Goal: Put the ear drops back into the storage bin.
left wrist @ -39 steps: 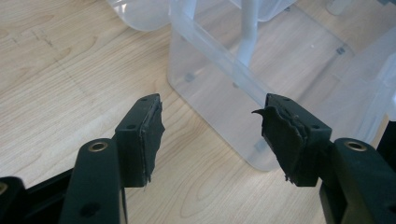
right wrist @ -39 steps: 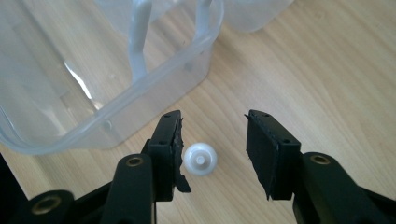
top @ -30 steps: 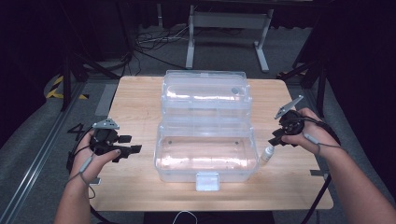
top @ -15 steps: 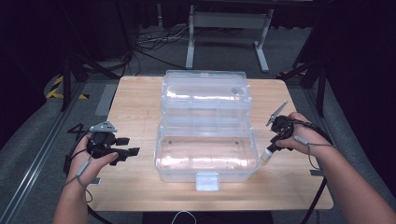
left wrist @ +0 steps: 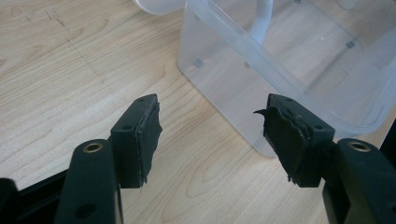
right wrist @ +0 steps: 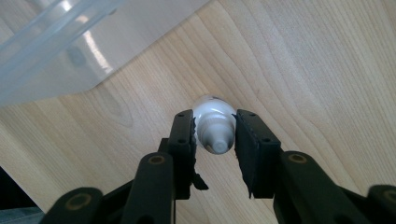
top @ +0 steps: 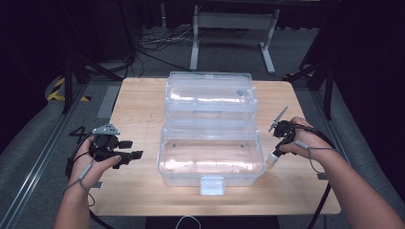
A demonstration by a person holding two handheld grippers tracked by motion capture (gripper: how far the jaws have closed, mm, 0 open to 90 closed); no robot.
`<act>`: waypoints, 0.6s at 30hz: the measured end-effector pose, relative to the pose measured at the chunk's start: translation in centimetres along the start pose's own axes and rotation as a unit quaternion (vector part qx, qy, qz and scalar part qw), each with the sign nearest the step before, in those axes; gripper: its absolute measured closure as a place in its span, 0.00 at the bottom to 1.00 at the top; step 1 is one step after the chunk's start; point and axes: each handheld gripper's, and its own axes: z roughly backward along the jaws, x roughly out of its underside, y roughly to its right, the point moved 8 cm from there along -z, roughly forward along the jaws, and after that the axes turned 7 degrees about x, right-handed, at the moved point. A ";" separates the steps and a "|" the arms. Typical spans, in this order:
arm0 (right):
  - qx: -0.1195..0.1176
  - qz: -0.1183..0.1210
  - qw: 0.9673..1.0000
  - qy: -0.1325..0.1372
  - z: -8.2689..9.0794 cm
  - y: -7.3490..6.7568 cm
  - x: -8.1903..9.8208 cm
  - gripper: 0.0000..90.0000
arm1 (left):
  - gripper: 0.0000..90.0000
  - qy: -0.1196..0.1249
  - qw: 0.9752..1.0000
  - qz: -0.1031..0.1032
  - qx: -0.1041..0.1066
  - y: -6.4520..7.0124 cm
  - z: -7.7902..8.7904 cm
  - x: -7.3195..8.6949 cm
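Note:
A clear plastic box (top: 165, 157) stands open in the middle of the wooden table (top: 138, 95), its lid (top: 208, 98) tipped back behind it. A small white bottle (right wrist: 214, 125) lies on the table just right of the box (right wrist: 56, 42). My right gripper (right wrist: 215, 133) points down over it and its jaws have just been closing; both pads now touch the bottle's sides. In the high view the bottle (top: 272, 159) shows under the right gripper (top: 277, 151). My left gripper (top: 131, 150) rests left of the box, open and empty (left wrist: 210, 126), facing the box's near corner (left wrist: 224, 93).
The box has a latch tab (top: 212, 185) on its front wall, near the table's front edge. Bare wood lies on both sides of the box. Beyond the table are a dark floor, cables and a metal stand (top: 234, 28).
My right hand has sunk toward the table beside the box's right end, and its jaws have narrowed around the white bottle. The left hand and the box have not moved.

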 end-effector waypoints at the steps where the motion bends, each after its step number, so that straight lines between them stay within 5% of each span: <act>1: 0.000 -0.001 1.000 -0.002 -0.1 0.0 0.0 0.78 | 0.41 0.000 1.000 0.001 0.000 0.0 0.0 0.0; 18: 0.004 0.006 1.000 0.007 1.1 -0.1 -0.1 0.80 | 0.41 0.000 1.000 -0.002 0.002 -0.1 -0.1 -0.1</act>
